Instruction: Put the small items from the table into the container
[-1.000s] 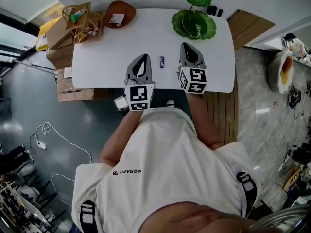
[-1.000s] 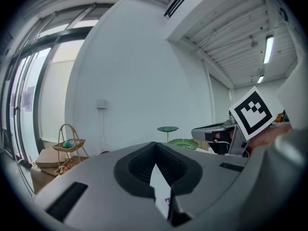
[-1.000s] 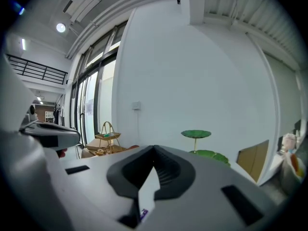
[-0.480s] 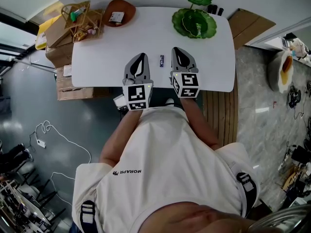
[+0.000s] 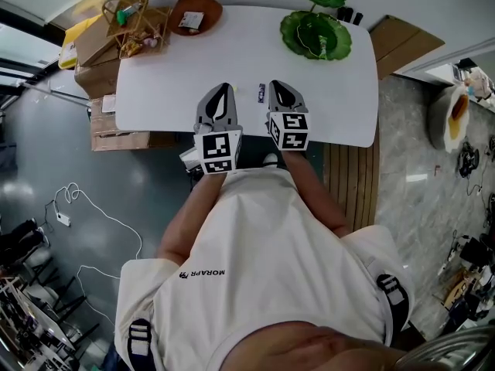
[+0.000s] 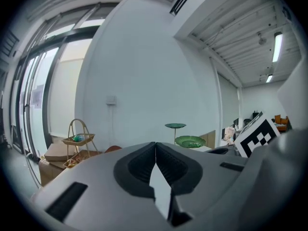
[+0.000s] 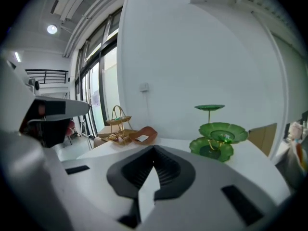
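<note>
A small blue item (image 5: 261,92) lies on the white table (image 5: 178,76), between my two grippers and just left of the right one's tip. My left gripper (image 5: 224,88) hovers over the near part of the table, shut and empty, its tips touching in the left gripper view (image 6: 155,144). My right gripper (image 5: 276,86) sits beside it, also shut on nothing (image 7: 154,148). A green tiered dish (image 5: 317,33) stands at the far right, and it also shows in the right gripper view (image 7: 216,139). A brown bowl (image 5: 195,11) holding a white card sits at the far left.
A wicker basket (image 5: 131,18) with small things stands at the table's far left corner, over cardboard boxes (image 5: 97,52). Small black objects (image 5: 349,14) lie beside the green dish. The person's torso presses against the table's near edge.
My right gripper has moved left and back toward the near edge, ending close beside the blue item. The left gripper has stayed in place.
</note>
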`<state>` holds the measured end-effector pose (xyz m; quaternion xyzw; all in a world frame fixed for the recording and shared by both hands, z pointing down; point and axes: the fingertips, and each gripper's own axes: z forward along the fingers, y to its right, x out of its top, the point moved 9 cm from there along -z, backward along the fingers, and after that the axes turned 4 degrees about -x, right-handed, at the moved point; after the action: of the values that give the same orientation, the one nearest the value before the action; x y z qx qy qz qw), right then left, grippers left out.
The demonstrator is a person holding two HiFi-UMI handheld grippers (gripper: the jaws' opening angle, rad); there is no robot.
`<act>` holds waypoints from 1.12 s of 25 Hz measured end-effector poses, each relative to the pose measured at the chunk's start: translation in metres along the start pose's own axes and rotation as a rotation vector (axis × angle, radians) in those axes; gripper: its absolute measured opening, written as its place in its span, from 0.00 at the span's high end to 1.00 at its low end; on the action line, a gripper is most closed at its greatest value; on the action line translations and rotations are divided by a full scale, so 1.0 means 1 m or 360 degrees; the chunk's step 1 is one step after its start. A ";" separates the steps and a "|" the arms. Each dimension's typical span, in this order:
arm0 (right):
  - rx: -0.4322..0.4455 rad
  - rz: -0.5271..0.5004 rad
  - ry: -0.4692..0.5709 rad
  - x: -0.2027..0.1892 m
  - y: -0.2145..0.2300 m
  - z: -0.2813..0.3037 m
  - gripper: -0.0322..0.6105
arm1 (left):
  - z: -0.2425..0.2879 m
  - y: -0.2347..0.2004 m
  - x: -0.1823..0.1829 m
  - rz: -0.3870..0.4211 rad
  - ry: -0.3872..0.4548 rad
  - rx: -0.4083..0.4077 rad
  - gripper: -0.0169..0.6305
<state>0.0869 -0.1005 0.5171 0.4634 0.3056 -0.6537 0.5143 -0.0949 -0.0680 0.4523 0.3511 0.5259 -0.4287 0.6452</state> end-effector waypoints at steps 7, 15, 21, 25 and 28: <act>0.0018 0.0015 -0.0215 -0.042 -0.006 0.018 0.93 | -0.003 -0.001 -0.003 0.0005 -0.0016 0.0006 0.97; 0.0008 0.0035 -0.0366 -0.071 -0.007 0.030 0.93 | -0.005 -0.002 -0.007 0.0009 -0.0040 0.0014 0.97; -0.0006 0.0052 -0.0444 -0.083 -0.008 0.036 0.87 | -0.006 -0.005 -0.009 0.0009 -0.0057 0.0025 0.97; -0.0009 0.0086 -0.0491 -0.091 -0.007 0.042 0.83 | -0.006 -0.004 -0.010 0.0010 -0.0067 0.0023 0.97; -0.0009 0.0125 -0.0532 -0.097 -0.004 0.045 0.82 | -0.006 -0.004 -0.010 0.0003 -0.0073 0.0021 0.97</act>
<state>0.0743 -0.1010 0.6235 0.3582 0.1993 -0.7003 0.5844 -0.1016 -0.0619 0.4612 0.3460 0.5079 -0.4393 0.6552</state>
